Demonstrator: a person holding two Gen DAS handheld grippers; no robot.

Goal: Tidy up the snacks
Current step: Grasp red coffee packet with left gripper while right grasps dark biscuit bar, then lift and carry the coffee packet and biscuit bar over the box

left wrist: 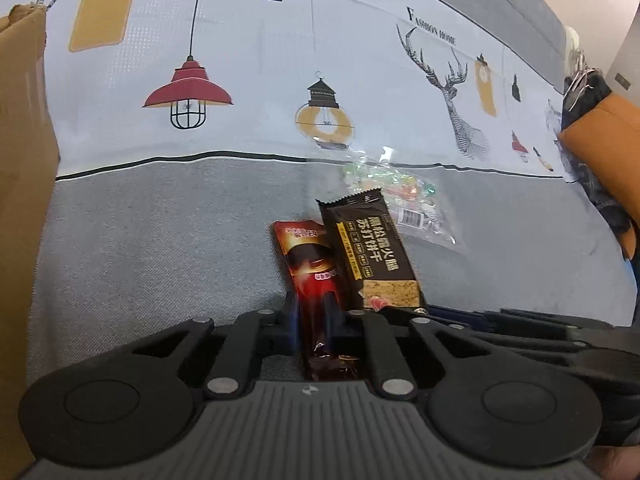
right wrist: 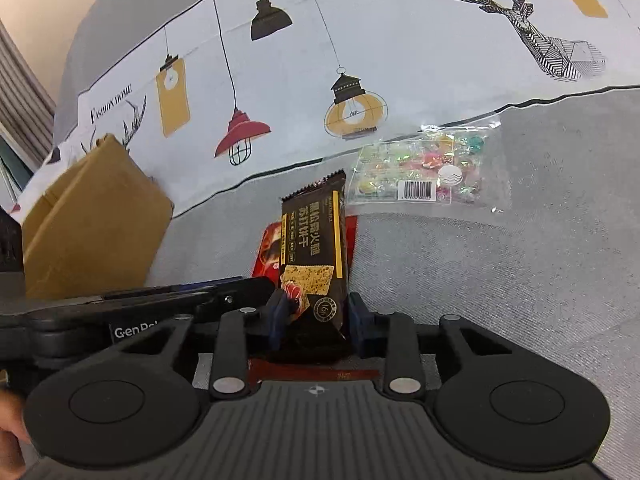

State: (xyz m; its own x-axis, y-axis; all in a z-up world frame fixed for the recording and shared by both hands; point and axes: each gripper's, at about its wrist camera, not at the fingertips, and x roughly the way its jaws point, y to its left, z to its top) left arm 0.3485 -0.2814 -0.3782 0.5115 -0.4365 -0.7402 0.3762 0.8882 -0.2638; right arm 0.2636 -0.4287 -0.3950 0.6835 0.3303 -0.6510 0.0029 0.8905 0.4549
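Glossy foil cracker packet (right wrist: pixel 314 248), clear plastic candy bag (right wrist: pixel 424 168), matt woven cloth (right wrist: pixel 500 272)

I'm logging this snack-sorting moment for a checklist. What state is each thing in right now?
left gripper: shut on the red packet
red packet: held, sealed
right gripper: shut on the brown cracker packet
brown cracker packet: held, sealed, in front of the red one
clear candy bag: lying flat on the grey cloth, untouched
cardboard box: standing at the left, opening not visible

Red packet (left wrist: pixel 310 264): I see it clamped edge-on, long, glossy, pointing away.
Dark cracker pack (right wrist: pixel 314 256): I see it upright-ish, held at bottom end, overlapping red one.
Candy bag (right wrist: pixel 426 170): clear, flat on cloth, beyond both.
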